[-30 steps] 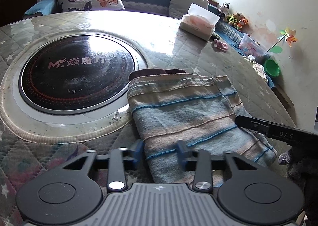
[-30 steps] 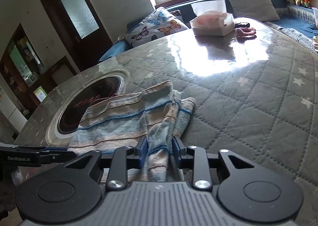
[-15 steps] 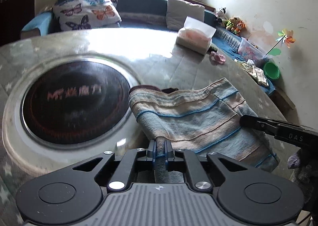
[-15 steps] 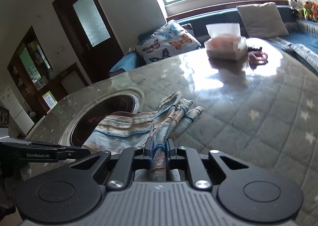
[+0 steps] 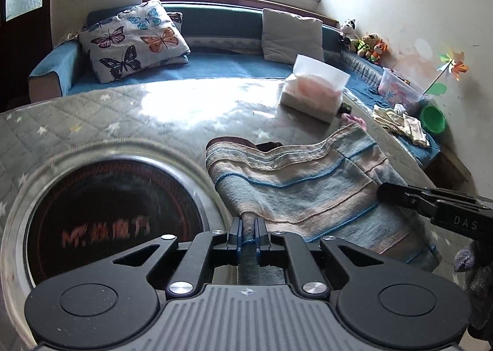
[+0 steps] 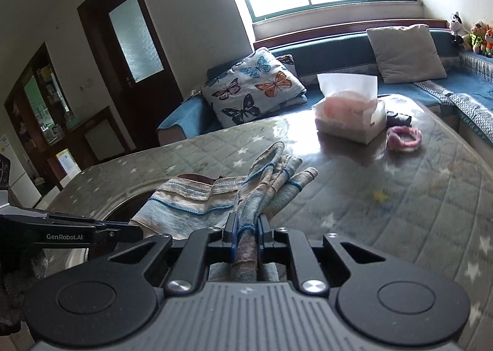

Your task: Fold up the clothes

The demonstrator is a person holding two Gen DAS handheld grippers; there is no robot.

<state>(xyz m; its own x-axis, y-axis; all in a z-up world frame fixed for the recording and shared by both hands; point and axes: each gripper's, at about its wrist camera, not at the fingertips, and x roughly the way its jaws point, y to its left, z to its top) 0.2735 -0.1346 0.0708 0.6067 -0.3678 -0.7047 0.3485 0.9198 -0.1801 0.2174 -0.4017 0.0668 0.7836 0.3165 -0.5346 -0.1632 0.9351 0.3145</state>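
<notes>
1. the striped garment (image 5: pixel 308 184) is soft knitted cloth, matt and slightly fuzzy, with raised stitched lines of blue and tan.
2. the bench (image 5: pixel 172 110) wears a quilted, star-printed cloth under a clear, glossy sheet that mirrors the window light.
3. the round cooktop (image 5: pixel 114 221) set in it is dark, smooth glass with a shiny metal ring.
4. the left hand-held gripper (image 5: pixel 248 232) is matt black plastic with bright metal screws and a ribbed grey body; the right hand-held gripper (image 6: pixel 246 232) looks the same.
5. the tissue box (image 6: pixel 351 122) holds thin white paper.
</notes>
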